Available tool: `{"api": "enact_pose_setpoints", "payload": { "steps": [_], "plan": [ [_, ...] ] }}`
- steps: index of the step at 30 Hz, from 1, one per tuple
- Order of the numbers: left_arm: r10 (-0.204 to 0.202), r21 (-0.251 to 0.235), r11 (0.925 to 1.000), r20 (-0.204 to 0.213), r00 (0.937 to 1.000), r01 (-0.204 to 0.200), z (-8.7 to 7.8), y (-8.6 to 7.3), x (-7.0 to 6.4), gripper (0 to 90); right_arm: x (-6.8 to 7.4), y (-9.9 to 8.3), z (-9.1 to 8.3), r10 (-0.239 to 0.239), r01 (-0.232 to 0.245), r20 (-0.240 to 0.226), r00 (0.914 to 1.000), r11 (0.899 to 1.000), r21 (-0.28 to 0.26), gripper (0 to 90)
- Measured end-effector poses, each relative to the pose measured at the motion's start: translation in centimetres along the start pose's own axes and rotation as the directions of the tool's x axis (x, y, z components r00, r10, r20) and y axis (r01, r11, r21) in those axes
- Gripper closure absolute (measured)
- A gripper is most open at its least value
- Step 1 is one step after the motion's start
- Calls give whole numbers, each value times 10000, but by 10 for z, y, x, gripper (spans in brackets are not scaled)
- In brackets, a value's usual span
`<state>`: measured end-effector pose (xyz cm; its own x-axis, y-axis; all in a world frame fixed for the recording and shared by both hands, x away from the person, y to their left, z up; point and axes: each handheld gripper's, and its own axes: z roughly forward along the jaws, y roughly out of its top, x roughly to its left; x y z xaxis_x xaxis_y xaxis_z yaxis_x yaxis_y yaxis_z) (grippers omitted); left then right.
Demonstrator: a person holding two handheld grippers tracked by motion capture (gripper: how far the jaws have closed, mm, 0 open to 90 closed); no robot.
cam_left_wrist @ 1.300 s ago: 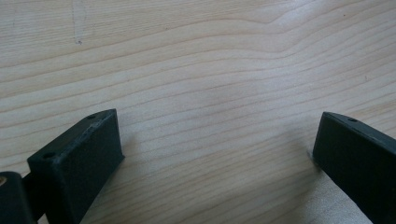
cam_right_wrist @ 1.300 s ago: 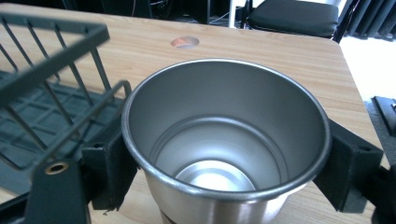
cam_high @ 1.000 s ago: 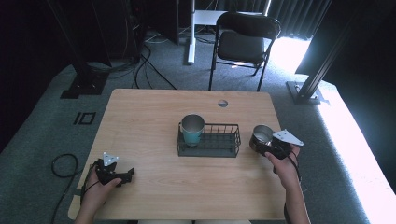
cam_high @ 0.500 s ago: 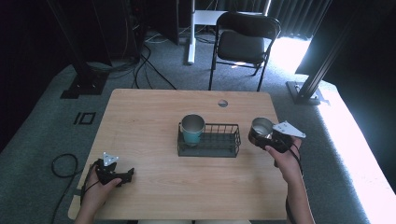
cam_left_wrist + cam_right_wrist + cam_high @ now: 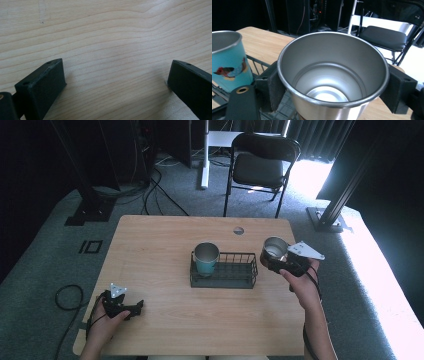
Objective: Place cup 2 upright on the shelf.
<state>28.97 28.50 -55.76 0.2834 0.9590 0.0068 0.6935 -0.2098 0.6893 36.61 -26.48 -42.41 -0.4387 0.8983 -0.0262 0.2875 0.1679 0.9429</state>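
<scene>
My right gripper [image 5: 276, 261] is shut on a steel cup [image 5: 274, 248], held upright in the air just right of a black wire basket [image 5: 223, 271] at the table's middle. In the right gripper view the steel cup [image 5: 332, 75] sits between both jaws, its mouth open and empty. A teal cup [image 5: 206, 258] stands upright in the basket's left end, and the teal cup [image 5: 228, 60] shows a printed figure on its side. My left gripper [image 5: 134, 307] rests open on the wood at the front left; its jaws stand wide apart over bare tabletop [image 5: 110, 50].
A light wooden table [image 5: 150, 245] has a cable hole [image 5: 238, 230] near its far edge. A black folding chair [image 5: 262, 165] stands beyond the table, with dark stands and cables on the grey floor. A bright sunlit strip runs along the right side.
My right gripper has lifted the steel cup off the table and carried it slightly up and left, toward the basket's right end. The left gripper has stayed still.
</scene>
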Motion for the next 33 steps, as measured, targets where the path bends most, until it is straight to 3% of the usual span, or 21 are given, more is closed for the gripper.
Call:
{"api": "enact_pose_setpoints", "payload": {
  "steps": [8,14,33],
  "plan": [
    [12,-3,10000,-7,10000,-12,0,0,0,20,10,10,3,-152,149,-216,9997,9998,-134,180],
    [5,-1,10000,-1,10000,-5,0,0,0,19,26,16,13,-333,324,-552,9979,9993,-158,180],
    [6,1,10000,-2,10000,-6,0,0,0,19,62,12,38,-444,453,-1467,9882,9990,28,180]
  ]
}}
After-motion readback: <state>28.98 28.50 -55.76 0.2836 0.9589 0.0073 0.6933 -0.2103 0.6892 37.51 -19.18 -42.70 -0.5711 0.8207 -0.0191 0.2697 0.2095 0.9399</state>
